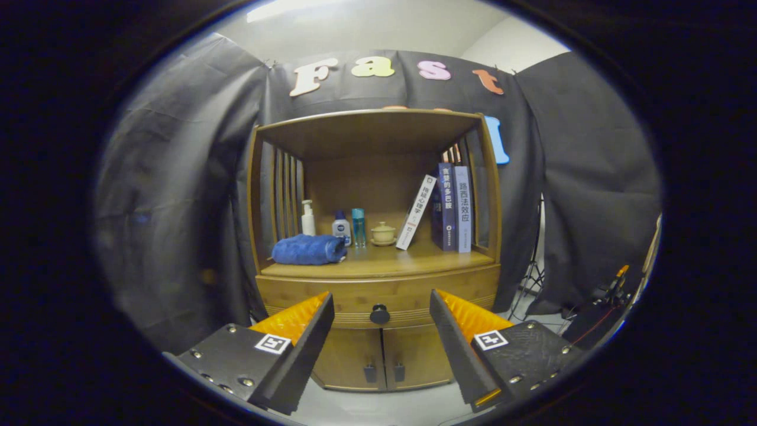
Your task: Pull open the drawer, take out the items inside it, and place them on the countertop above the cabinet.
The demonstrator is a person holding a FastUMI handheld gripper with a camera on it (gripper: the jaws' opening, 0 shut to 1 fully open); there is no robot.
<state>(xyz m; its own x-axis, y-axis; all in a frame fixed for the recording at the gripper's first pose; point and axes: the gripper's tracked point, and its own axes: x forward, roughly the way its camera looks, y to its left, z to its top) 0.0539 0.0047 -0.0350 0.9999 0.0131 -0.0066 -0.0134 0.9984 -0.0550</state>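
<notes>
Two-finger gripper (381, 307) spread wide, holding nothing, facing a bamboo-coloured wooden cabinet (378, 349). Closed curved drawer (378, 293) with round dark knob (379, 314) straight ahead, knob between the fingertips and beyond them. On the wooden countertop (414, 257) above: rolled blue towel (309, 249), white pump bottle (307, 218), small white bottle (341, 228), teal bottle (358, 227), lidded ceramic cup (383, 233), one leaning white book (416, 212), two upright books (454, 207).

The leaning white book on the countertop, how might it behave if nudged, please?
The white book would probably slide flat, since it only leans on the dark book. It looks thin, so likely light. The open tongs are well short of it.
</notes>
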